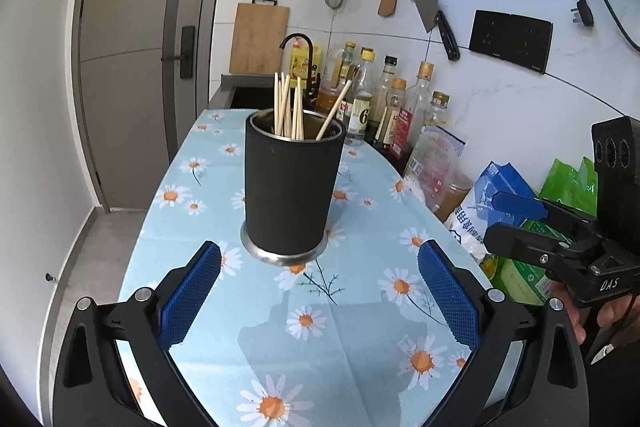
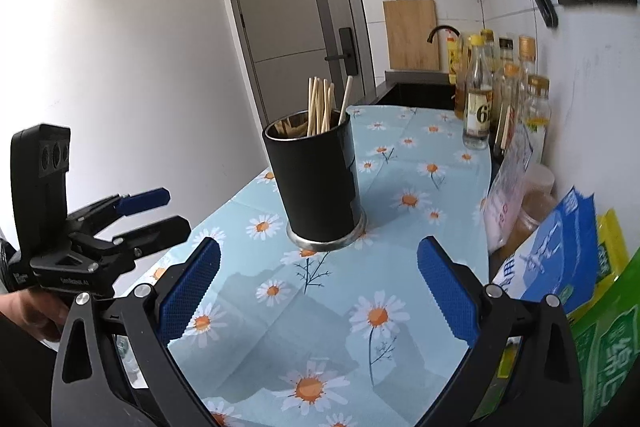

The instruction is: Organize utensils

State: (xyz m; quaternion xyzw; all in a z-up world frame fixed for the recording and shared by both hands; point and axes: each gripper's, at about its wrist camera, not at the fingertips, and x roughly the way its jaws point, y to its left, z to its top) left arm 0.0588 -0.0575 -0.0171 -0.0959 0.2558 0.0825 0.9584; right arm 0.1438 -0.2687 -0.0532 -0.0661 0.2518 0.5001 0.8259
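Note:
A black cylindrical utensil holder (image 1: 292,187) (image 2: 316,179) with a steel rim and base stands upright on the daisy-print tablecloth (image 1: 352,339) (image 2: 320,327). Several wooden chopsticks (image 1: 288,107) (image 2: 320,105) stick up out of it. My left gripper (image 1: 320,267) hovers just in front of the holder, open wide, nothing between its blue pads (image 1: 188,299). My right gripper (image 2: 319,263) is likewise open and empty, a little short of the holder. Each gripper shows in the other's view, the right gripper (image 1: 516,223) at the right edge and the left gripper (image 2: 160,215) at the left, held by a hand.
Several sauce and oil bottles (image 1: 384,103) (image 2: 492,95) line the wall to the right, with bags and jars (image 1: 480,203) (image 2: 560,251) nearer. A sink with a black faucet (image 1: 298,47) lies behind. A cleaver (image 1: 432,11), spatula and strainer hang on the tiled wall.

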